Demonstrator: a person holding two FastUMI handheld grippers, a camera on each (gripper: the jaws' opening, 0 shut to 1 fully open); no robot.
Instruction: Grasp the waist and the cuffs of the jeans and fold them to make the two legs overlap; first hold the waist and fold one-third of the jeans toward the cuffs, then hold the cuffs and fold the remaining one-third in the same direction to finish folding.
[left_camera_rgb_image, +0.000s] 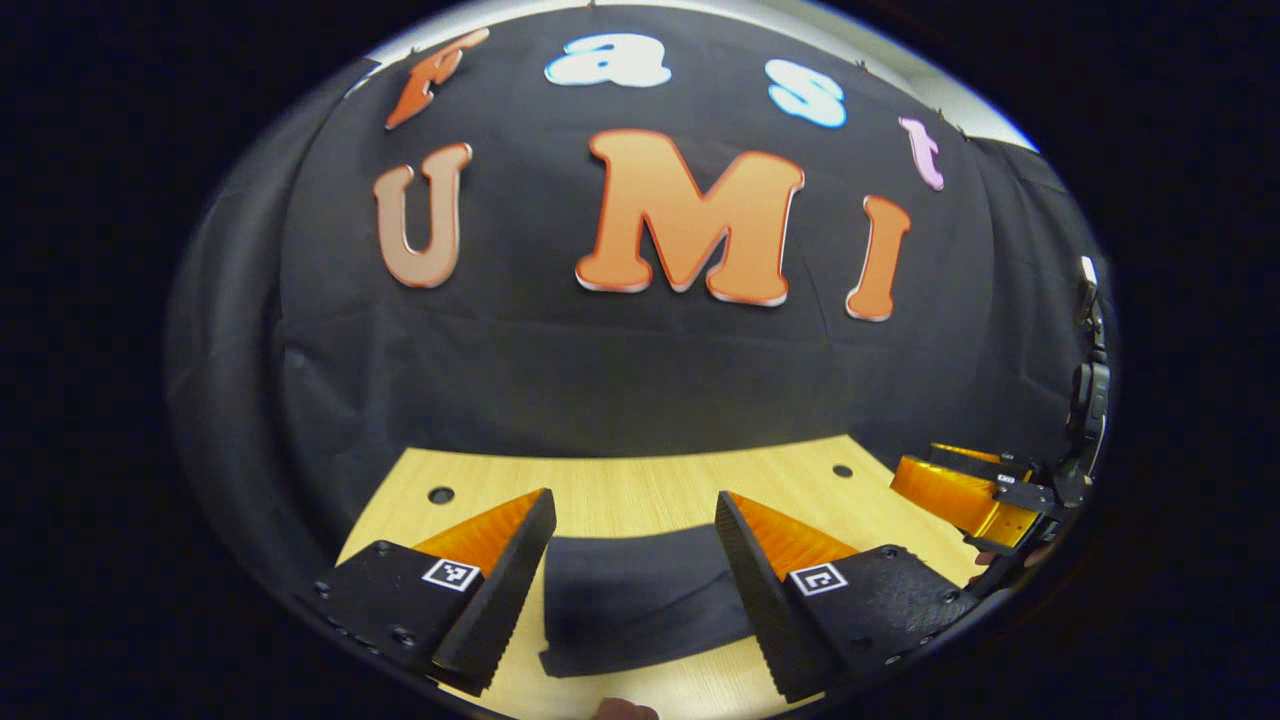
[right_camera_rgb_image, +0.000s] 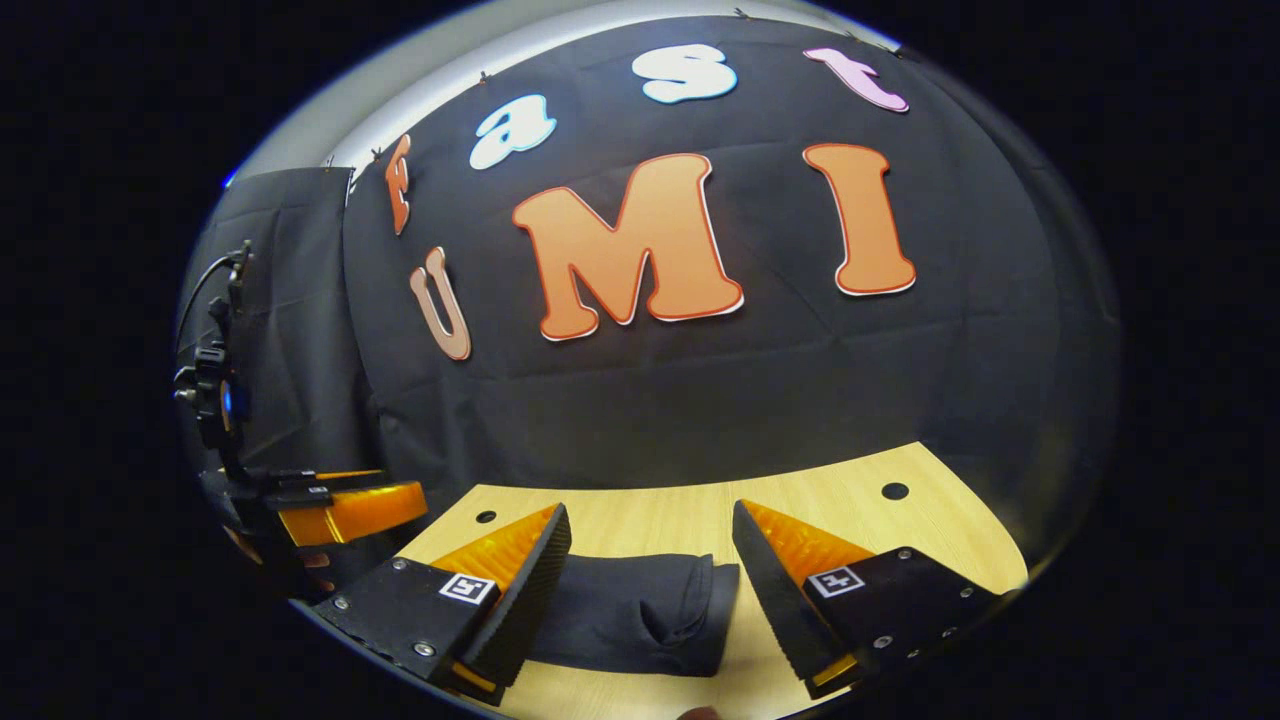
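The dark jeans (left_camera_rgb_image: 640, 600) lie folded into a compact bundle on the light wooden table (left_camera_rgb_image: 640, 485). In the left gripper view my left gripper (left_camera_rgb_image: 635, 520) hangs open above the bundle, its fingers standing either side of it and not touching it. The right gripper (left_camera_rgb_image: 965, 495) shows at the far right of that view. In the right gripper view the jeans (right_camera_rgb_image: 640, 610) lie with a rounded folded end toward the right. My right gripper (right_camera_rgb_image: 650, 530) is open above that end, holding nothing. The left gripper (right_camera_rgb_image: 345, 510) shows at the left edge there.
The table (right_camera_rgb_image: 850, 510) has small round holes near its back corners (left_camera_rgb_image: 440, 494) (right_camera_rgb_image: 895, 491). The black cloth wall rises directly behind the table's far edge. A fingertip (left_camera_rgb_image: 625, 710) peeks in at the bottom of the left gripper view.
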